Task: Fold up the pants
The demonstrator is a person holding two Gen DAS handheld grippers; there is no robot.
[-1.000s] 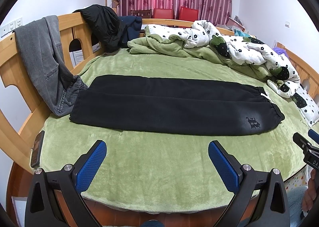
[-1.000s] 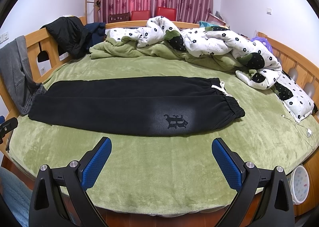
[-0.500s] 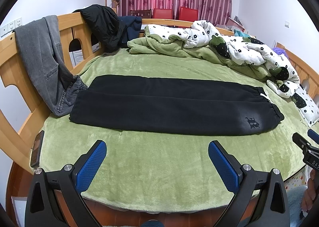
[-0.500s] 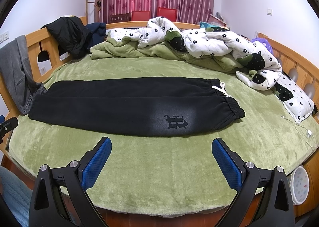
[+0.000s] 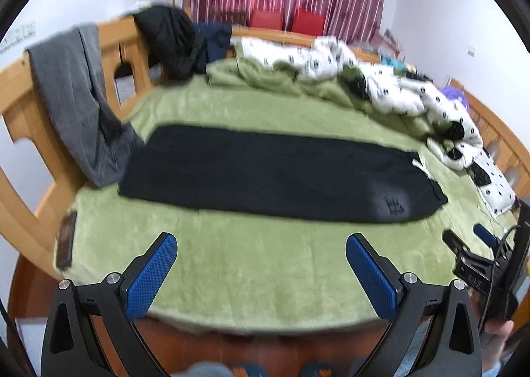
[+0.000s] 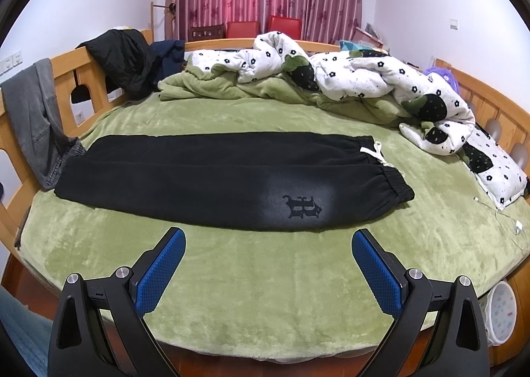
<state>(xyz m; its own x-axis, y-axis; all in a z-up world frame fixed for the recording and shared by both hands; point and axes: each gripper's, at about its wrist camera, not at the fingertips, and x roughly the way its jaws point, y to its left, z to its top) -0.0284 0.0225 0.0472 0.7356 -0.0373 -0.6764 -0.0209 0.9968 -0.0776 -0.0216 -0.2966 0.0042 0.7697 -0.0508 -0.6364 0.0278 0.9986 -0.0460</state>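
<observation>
Black pants lie flat on the green bed cover, folded lengthwise with one leg on the other, waistband and white drawstring at the right, cuffs at the left. They also show in the right wrist view, with a dark logo near the waist. My left gripper is open and empty, above the near bed edge, short of the pants. My right gripper is open and empty, near the waist end; it also shows at the right of the left wrist view.
Grey jeans hang over the wooden bed rail by the cuffs. A black jacket hangs further back. A rumpled floral quilt fills the far right. A phone lies at the left edge. A white bin stands below right.
The left gripper's view has shifted and blurred; the pants sit higher and further left in it, and the right gripper shows more. The right wrist view is nearly unchanged.
</observation>
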